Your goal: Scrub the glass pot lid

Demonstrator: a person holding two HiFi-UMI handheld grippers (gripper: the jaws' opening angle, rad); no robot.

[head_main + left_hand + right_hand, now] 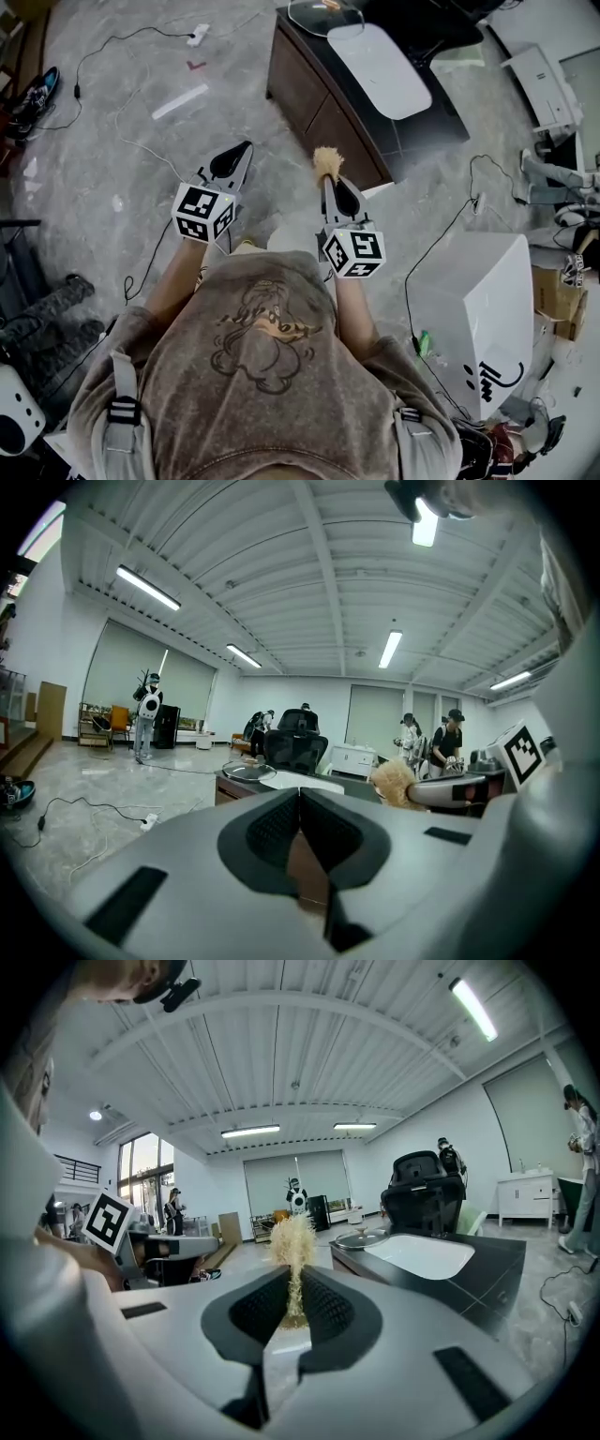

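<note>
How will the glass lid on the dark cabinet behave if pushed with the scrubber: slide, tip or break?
The glass lid likely slides easily: it lies flat on the smooth-looking dark cabinet top. Low and domed, it probably will not tip. Near the edge, it might fall and crack.

Clear round lid [323,16] lying flat at the far end of the dark counter [436,117], just beyond the white sink [380,66]; tan, frayed scrubber [292,1239] upright, pinched between the closed jaws of the right gripper [292,1283], well apart from it.
</note>
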